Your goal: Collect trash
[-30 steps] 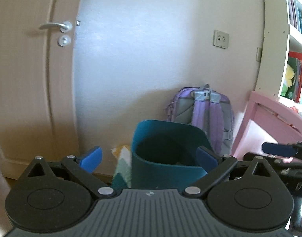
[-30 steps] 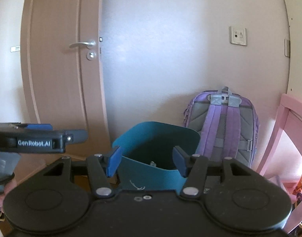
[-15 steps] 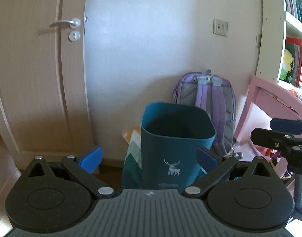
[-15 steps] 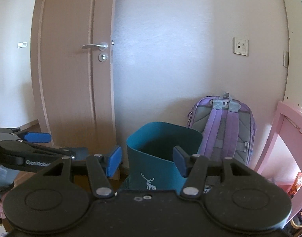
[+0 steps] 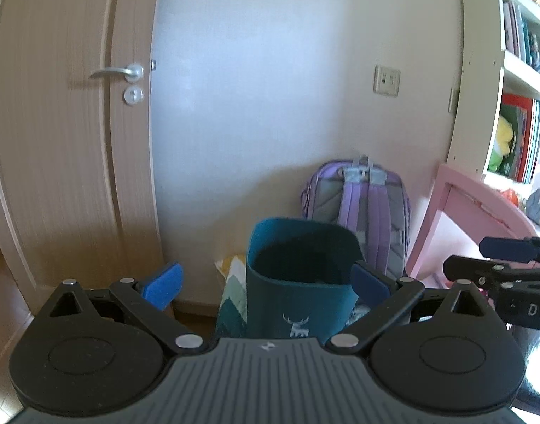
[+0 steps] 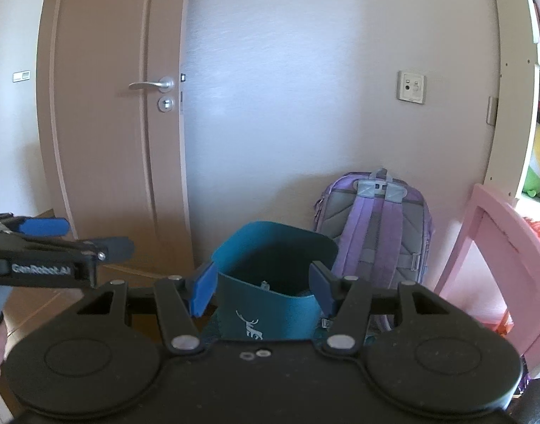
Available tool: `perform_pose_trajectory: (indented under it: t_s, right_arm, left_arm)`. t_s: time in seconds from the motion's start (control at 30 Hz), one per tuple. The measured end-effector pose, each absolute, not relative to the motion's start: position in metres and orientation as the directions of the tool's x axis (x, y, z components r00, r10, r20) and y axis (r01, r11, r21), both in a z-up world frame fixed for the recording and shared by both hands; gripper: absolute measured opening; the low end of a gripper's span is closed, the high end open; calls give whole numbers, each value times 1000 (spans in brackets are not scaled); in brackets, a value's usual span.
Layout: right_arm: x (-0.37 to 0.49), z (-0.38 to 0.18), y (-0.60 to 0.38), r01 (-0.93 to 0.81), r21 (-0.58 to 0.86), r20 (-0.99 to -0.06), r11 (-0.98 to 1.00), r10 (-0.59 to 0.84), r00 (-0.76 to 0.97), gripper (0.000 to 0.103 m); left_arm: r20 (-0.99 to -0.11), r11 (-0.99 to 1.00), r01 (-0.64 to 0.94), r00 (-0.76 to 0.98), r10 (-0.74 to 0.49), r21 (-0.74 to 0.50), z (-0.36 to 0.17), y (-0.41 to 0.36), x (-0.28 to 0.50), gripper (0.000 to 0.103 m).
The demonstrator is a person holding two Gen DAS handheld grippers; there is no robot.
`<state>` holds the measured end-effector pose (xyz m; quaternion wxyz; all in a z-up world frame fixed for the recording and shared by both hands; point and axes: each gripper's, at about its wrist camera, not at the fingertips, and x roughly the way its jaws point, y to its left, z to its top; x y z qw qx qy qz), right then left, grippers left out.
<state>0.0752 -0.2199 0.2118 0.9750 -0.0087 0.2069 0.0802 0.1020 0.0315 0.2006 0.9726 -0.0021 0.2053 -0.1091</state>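
A teal trash bin point(image 5: 270, 304) with a white deer print stands on the floor against the wall; the right wrist view shows the bin point(image 6: 273, 309) too. A small pale scrap point(image 6: 264, 285) lies inside it. My left gripper point(image 5: 266, 282) is open and empty, short of the bin's near side. My right gripper point(image 6: 262, 289) is also open with nothing between its fingers, and the bin's rim shows between them. Each gripper appears in the other's view: the right gripper point(image 5: 464, 255) at the right edge, the left gripper point(image 6: 96, 236) at the left edge.
A purple backpack point(image 5: 361, 205) leans on the wall behind the bin. A pink chair or desk point(image 6: 496, 233) and a white bookshelf point(image 5: 517, 106) stand to the right, a wooden door point(image 5: 75, 141) to the left. A patterned bag point(image 5: 232, 293) sits beside the bin's left side.
A second ago both cameras looked down over the bin's mouth. They then drew back and lower, showing its deer print, and now sit slightly nearer. Both grippers stayed open.
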Motion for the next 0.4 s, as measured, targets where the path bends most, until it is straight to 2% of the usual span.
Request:
perform_pose_trajectory:
  t_s: [0.4]
  right_arm:
    - [70, 213, -224, -161, 30, -409, 987, 159, 898, 57]
  left_arm:
    - [-381, 964, 263, 887, -259, -44, 214, 20, 90, 102]
